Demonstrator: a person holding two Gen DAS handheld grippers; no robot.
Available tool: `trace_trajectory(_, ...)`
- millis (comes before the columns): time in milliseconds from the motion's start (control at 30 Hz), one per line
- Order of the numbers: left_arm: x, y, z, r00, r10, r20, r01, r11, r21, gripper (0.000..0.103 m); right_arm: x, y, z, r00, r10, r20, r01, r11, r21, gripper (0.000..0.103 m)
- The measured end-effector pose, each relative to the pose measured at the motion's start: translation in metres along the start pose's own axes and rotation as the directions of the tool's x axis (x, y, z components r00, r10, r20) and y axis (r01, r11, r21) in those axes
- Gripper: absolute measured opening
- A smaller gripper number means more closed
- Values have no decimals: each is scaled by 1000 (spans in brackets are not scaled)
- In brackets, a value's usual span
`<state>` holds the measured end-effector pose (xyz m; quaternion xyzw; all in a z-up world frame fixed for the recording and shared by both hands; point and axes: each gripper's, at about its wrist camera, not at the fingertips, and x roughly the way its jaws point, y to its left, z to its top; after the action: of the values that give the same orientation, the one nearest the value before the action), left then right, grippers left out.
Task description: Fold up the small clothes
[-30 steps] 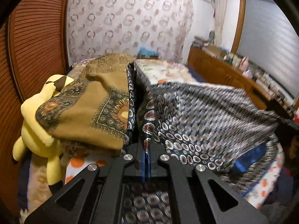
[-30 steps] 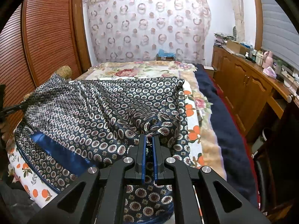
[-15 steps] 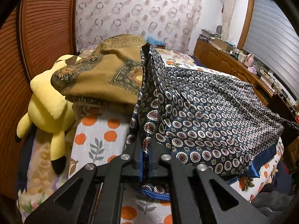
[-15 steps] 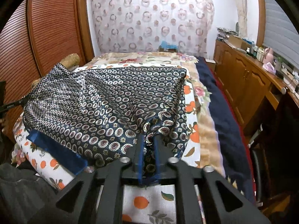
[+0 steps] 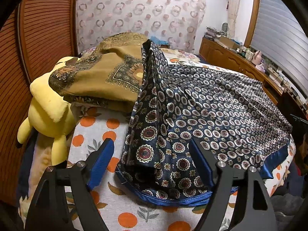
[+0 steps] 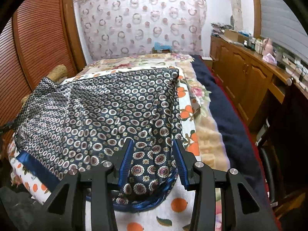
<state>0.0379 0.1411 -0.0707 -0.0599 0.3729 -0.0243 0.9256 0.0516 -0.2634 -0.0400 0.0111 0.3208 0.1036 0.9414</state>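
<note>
A dark blue garment [image 5: 202,115] patterned with small rings and edged in bright blue satin lies folded over on the bed. Its near left corner sits between the spread fingers of my left gripper [image 5: 152,148], whose jaws are opening and whose blue pads stand clear of the cloth. In the right wrist view the same garment [image 6: 100,113] covers the orange-print sheet, and its near right corner lies between the fingers of my right gripper [image 6: 153,146]. Those jaws are opening too, and no pad presses the fabric.
A yellow plush toy [image 5: 48,111] lies left of the garment under a mustard patterned cloth [image 5: 107,77]. The orange-print sheet [image 5: 123,207] covers the bed's near edge. A dark blue blanket [image 6: 221,107] and a wooden cabinet [image 6: 248,80] run along the right. A slatted wooden door [image 5: 44,38] stands on the left.
Both grippers lowered the garment's near edge onto the bed and then spread their fingers off it. The cloth has settled flat from its lifted, draped state.
</note>
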Motion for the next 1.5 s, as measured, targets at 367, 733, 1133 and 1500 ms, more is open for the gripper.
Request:
trace_trajectory(367,9,1,-5,999,16,-28,-16,1000,-3,81,11,30,1,997,78,-24,-80,993,-84,50)
trace_trajectory(733,15,-4,-8,999,29,-41,-28,1000,12,81,28,77,-5,983,161,-85,-172,975,-141,62)
trace_trajectory(1133,23,-4,-15,997,26,-68,-25,1000,7,81,48,104,-9,981,149,-125,-173,963,-206,64)
trace_trajectory(1500,13,0,-22,998,-44,-41,43,999,-31,67,57,123,-21,992,96,-80,-113,962,-247,83)
